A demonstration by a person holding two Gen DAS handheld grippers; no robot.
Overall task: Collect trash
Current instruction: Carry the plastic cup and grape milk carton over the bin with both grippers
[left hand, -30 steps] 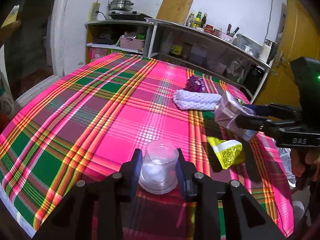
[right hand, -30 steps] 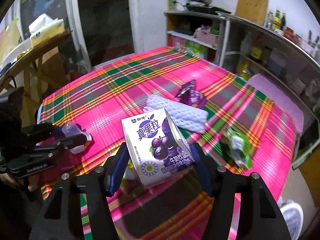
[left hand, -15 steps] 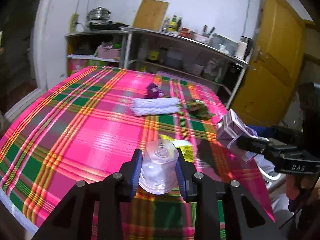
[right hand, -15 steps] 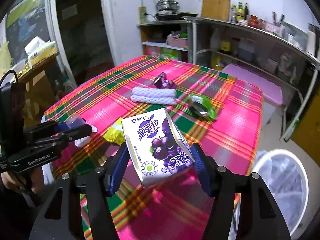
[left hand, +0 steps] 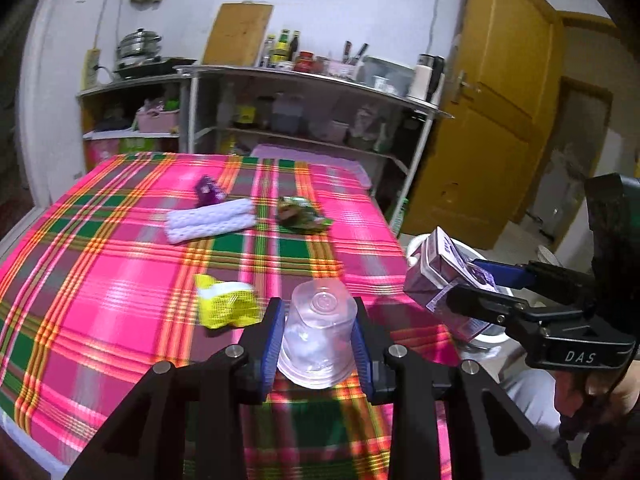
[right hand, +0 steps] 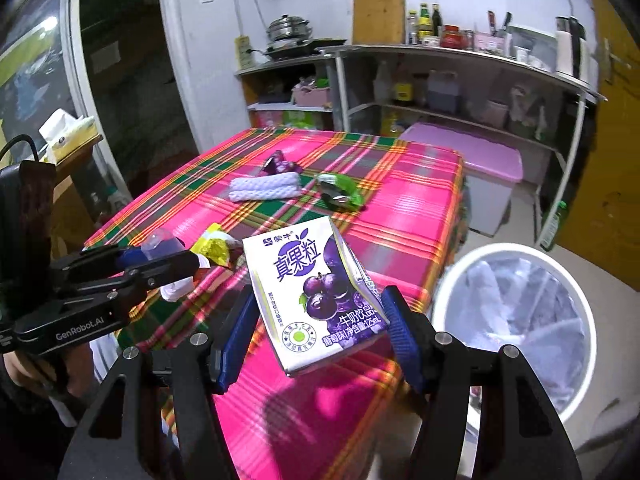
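My left gripper (left hand: 318, 340) is shut on a clear plastic cup (left hand: 318, 336), held bottom outward above the near edge of the plaid table (left hand: 120, 280). My right gripper (right hand: 316, 320) is shut on a purple and white grape milk carton (right hand: 316, 292), held off the table's right side, near a white trash bin (right hand: 516, 312) lined with a clear bag. The carton also shows in the left wrist view (left hand: 444, 280), and the cup in the right wrist view (right hand: 162, 246). On the table lie a yellow wrapper (left hand: 226, 304), white foam netting (left hand: 210, 220), a green wrapper (left hand: 300, 216) and a purple wrapper (left hand: 208, 192).
Metal shelves (left hand: 312, 112) with bottles, pots and boxes stand behind the table. A pink-lidded box (right hand: 472, 160) sits on the floor by the table's far right corner. A yellow door (left hand: 492, 120) is at the right. A wooden side table with a tissue box (right hand: 68, 132) stands at left.
Both grippers have swung to the right along the table, still holding the cup and the carton. The trash bin has come fully into the right wrist view, closer to the carton.
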